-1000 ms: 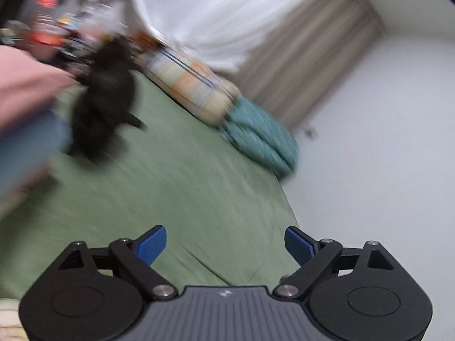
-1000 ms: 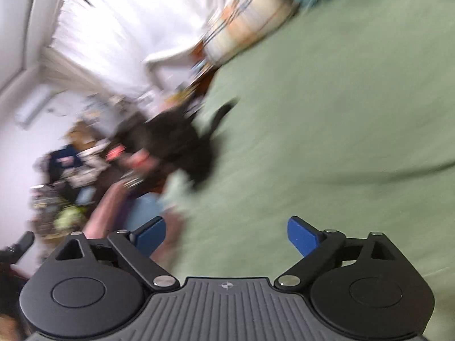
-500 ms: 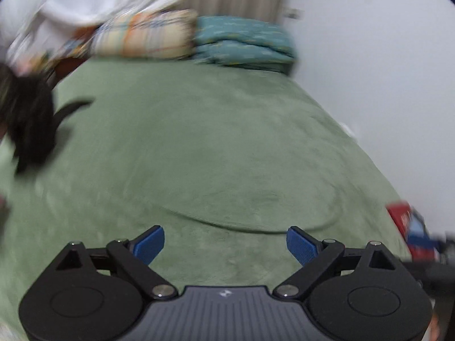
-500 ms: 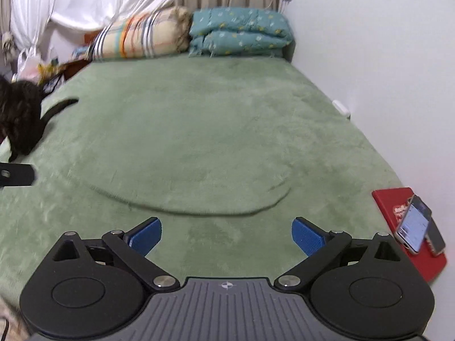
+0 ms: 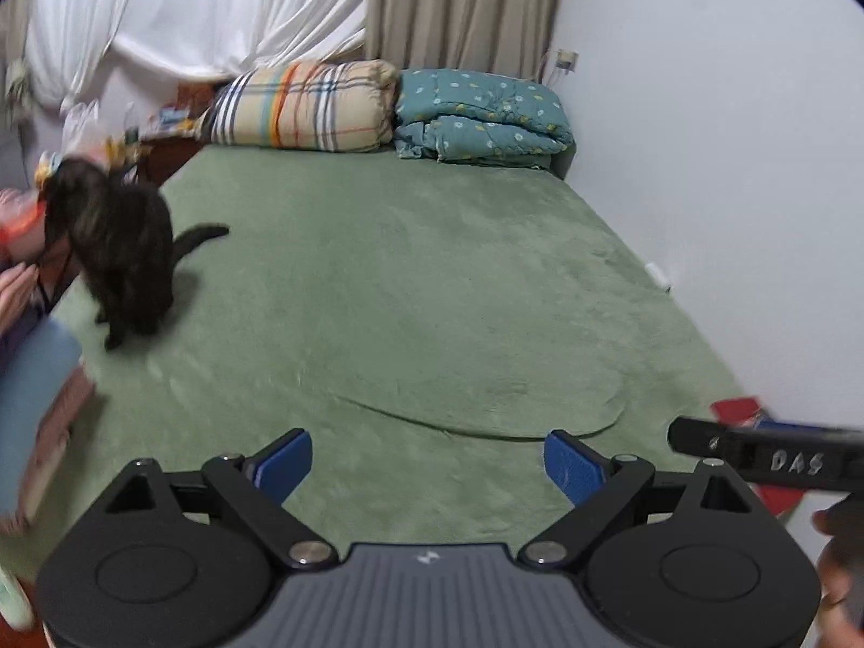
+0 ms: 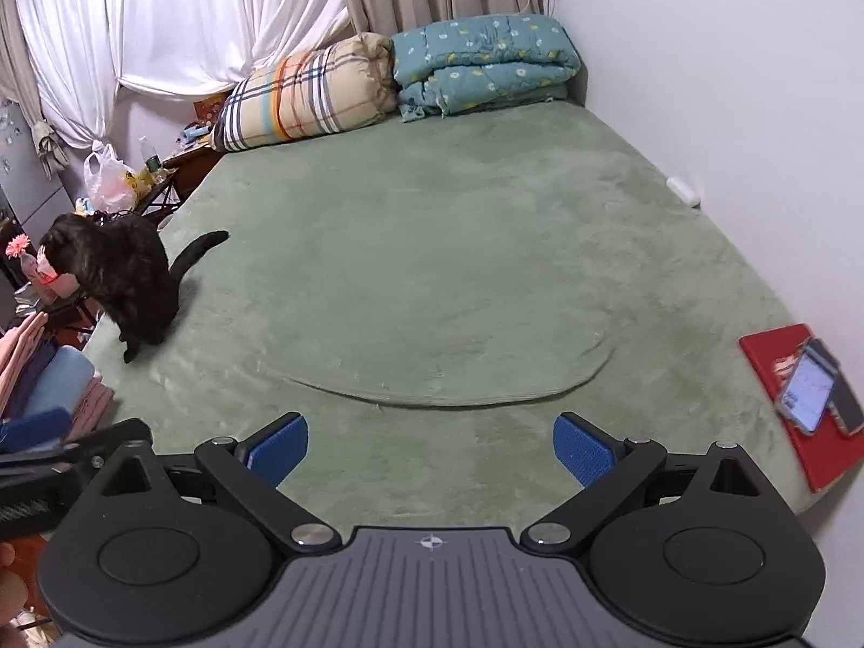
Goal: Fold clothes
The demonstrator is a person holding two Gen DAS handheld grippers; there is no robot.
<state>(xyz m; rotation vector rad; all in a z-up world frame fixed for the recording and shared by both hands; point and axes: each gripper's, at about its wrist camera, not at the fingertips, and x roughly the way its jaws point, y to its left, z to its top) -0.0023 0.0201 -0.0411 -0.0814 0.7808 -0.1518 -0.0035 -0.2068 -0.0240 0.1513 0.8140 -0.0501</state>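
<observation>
A stack of folded clothes, pink and blue (image 6: 59, 383), sits at the left edge of the green bed; it shows blurred in the left wrist view (image 5: 38, 410). My left gripper (image 5: 426, 464) is open and empty above the bed's near edge. My right gripper (image 6: 429, 451) is open and empty, also above the near edge. The green blanket (image 6: 459, 270) holds no spread garment in front of either gripper. Part of the right gripper shows at the right of the left wrist view (image 5: 767, 459).
A black cat (image 6: 116, 275) stands on the bed's left side. A plaid pillow (image 6: 308, 94) and a teal folded quilt (image 6: 480, 62) lie at the head. A red book with two phones (image 6: 804, 399) lies at the right edge, by the wall.
Both cameras swung from a tilted, blurred view toward the left side to a level view down the bed. Both grippers stayed open and empty.
</observation>
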